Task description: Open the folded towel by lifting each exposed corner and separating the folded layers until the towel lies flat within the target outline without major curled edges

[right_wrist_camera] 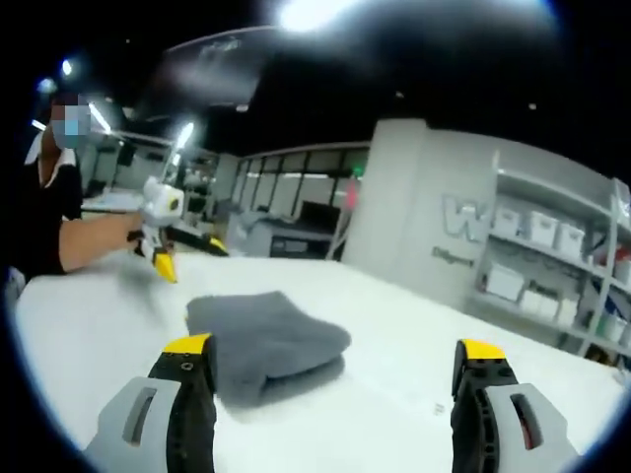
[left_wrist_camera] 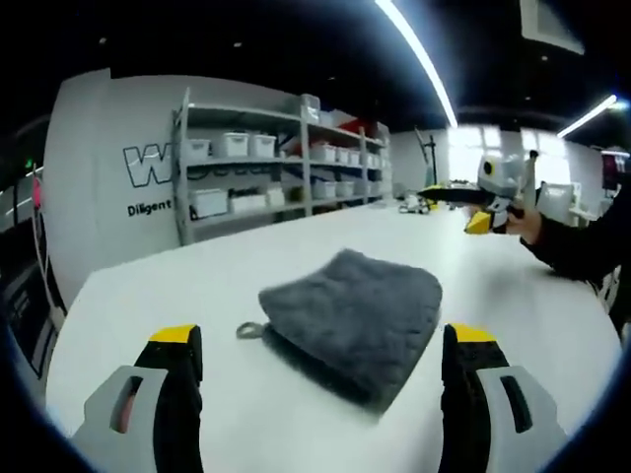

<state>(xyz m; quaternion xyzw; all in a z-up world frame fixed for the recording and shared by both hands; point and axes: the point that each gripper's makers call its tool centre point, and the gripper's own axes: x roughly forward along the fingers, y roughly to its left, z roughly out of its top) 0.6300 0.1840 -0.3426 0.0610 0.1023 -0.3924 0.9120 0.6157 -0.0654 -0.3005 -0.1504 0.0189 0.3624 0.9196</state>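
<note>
Two tools, both with jaws spread wide and holding nothing: your left tool [left_wrist_camera: 320, 370] faces the towel [left_wrist_camera: 353, 317] from close by, and your right tool [right_wrist_camera: 335, 394] looks at the same towel [right_wrist_camera: 264, 343] from another side, held above the table [left_wrist_camera: 177, 286]. The towel lies folded near the middle of the table, several layers thick, so by my reading unfolding has not begun and you are at the approach step. No target outline is visible on the tabletop.

In the left gripper view the towel's longer side runs from near left to far right, with a small hanging loop [left_wrist_camera: 250, 330] sticking out of its left corner toward you. In the right gripper view the thick rounded fold faces the right tool and the flatter end points away, toward the person's side.

Next, you likely need to lower one tool to an exposed corner, pinch only the top layer, and lift it clear of the layers beneath.
</note>
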